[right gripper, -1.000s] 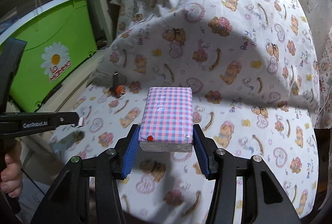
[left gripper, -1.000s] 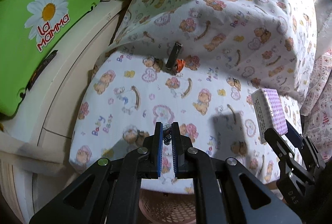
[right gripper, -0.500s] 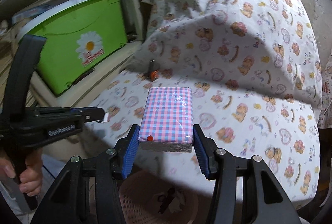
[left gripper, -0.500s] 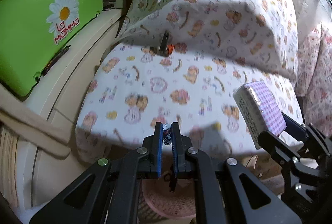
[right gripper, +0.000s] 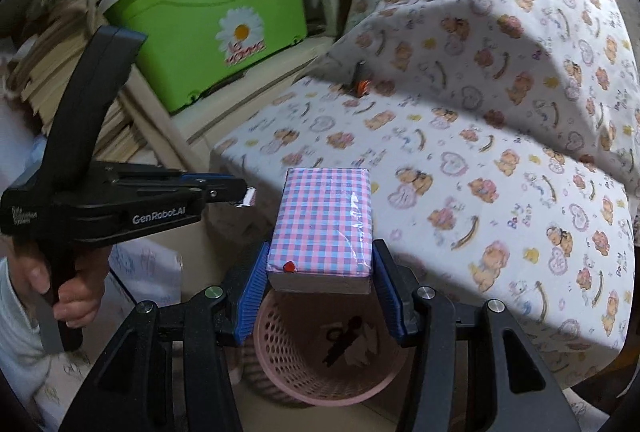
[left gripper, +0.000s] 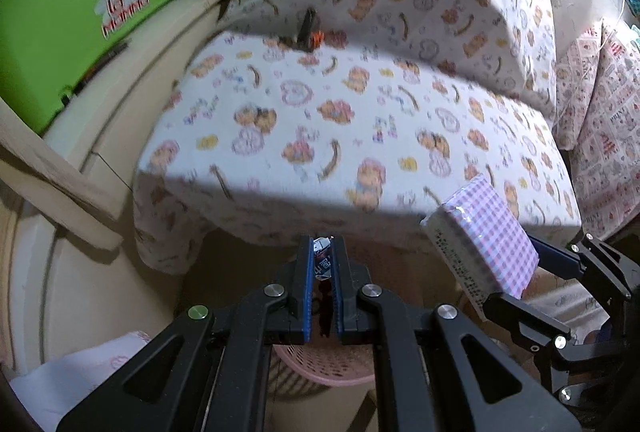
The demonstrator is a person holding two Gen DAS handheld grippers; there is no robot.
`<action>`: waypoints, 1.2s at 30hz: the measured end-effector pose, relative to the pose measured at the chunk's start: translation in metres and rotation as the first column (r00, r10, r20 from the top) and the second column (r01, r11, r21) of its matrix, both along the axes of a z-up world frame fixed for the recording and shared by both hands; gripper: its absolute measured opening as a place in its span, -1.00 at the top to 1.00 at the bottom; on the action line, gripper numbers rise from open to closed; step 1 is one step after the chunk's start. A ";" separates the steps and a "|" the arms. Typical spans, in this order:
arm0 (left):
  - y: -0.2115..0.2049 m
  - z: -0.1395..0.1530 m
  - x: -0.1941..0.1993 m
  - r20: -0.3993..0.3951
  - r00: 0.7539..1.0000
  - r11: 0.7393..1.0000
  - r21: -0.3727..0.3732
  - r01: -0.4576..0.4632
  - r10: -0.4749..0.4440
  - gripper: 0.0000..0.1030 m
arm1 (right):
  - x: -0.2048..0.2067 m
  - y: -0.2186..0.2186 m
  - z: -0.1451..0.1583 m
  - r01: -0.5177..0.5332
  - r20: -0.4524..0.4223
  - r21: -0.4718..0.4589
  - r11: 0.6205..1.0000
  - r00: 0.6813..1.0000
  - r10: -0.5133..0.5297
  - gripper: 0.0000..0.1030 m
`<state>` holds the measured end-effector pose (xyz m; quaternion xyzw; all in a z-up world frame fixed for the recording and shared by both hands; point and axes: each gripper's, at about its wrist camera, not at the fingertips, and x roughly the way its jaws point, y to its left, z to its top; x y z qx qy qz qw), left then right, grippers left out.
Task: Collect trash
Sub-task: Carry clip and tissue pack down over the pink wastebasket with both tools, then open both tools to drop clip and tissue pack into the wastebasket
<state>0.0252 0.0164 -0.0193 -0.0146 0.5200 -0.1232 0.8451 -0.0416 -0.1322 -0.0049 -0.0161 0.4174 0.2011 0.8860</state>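
My left gripper [left gripper: 322,256] is shut on a small crumpled wrapper [left gripper: 322,257], held over a pink mesh basket [left gripper: 320,364]. It also shows in the right wrist view [right gripper: 244,197] at left. My right gripper [right gripper: 320,264] is shut on a pink-and-blue checked tissue pack [right gripper: 324,224], held above the pink basket [right gripper: 320,364], which holds paper scraps and a dark item. The pack also shows in the left wrist view [left gripper: 488,236]. A small dark and orange item [left gripper: 308,32] lies far back on the bed.
A bed with a bear-print sheet [left gripper: 360,112] fills the middle. A green bin with a daisy label [right gripper: 224,20] stands on a cream shelf at left. Stacked papers [right gripper: 60,52] sit far left. Patterned cushions [left gripper: 600,104] lie at right.
Both grippers have pulled back from over the bed to its front edge and now hang over the pink basket, each still holding its item.
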 end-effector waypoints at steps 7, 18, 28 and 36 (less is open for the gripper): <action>0.001 -0.015 0.001 -0.093 0.995 0.998 -0.051 0.021 -0.026 0.86 | 0.002 0.000 -0.009 -0.029 -0.087 0.005 1.000 0.996 0.029 -0.03; -0.012 -0.058 0.008 -0.238 0.971 0.999 -0.006 0.034 -0.034 0.85 | 0.007 0.014 -0.052 -0.063 -0.228 -0.124 0.990 0.973 0.034 -0.03; -0.012 -0.124 0.016 -0.455 0.890 1.000 0.006 -0.022 0.022 0.85 | 0.021 0.023 -0.127 -0.063 -0.382 -0.257 0.964 0.923 -0.041 -0.04; -0.015 -0.150 0.019 -0.510 0.858 0.998 0.058 -0.037 0.062 0.83 | 0.028 0.011 -0.164 -0.048 -0.465 -0.300 0.953 0.880 -0.102 -0.04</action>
